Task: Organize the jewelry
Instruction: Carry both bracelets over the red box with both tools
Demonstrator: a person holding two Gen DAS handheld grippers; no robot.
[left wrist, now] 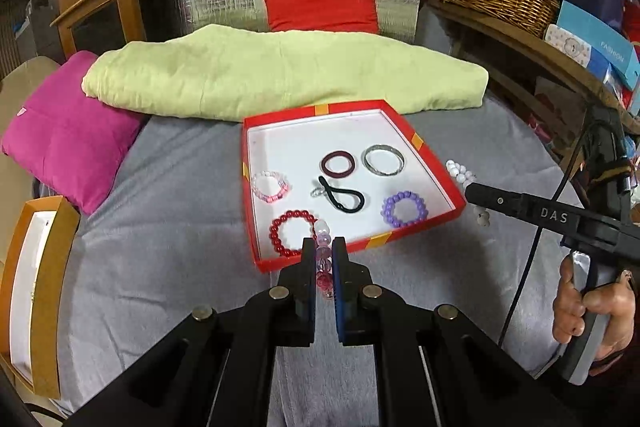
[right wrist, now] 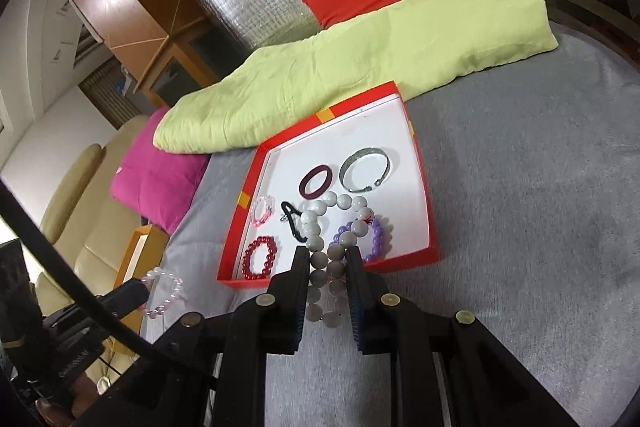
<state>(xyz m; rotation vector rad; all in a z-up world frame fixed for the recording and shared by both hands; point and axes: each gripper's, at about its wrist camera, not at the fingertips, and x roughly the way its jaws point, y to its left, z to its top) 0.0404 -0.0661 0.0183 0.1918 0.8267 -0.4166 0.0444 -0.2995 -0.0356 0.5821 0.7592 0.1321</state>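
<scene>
Left gripper (left wrist: 323,251) pinches a pink-and-clear, seemingly glassy, bead bracelet (left wrist: 324,247).

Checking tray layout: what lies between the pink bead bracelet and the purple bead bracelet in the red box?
The black hair tie with its small silver ring lies between the pink bracelet and purple bracelet, clearest in the left wrist view.

Six jewelry pieces (left wrist: 338,165) in one red box (left wrist: 362,247), two beaded bracelets (right wrist: 336,263) held, apparently three cushions (left wrist: 66,131)
</scene>
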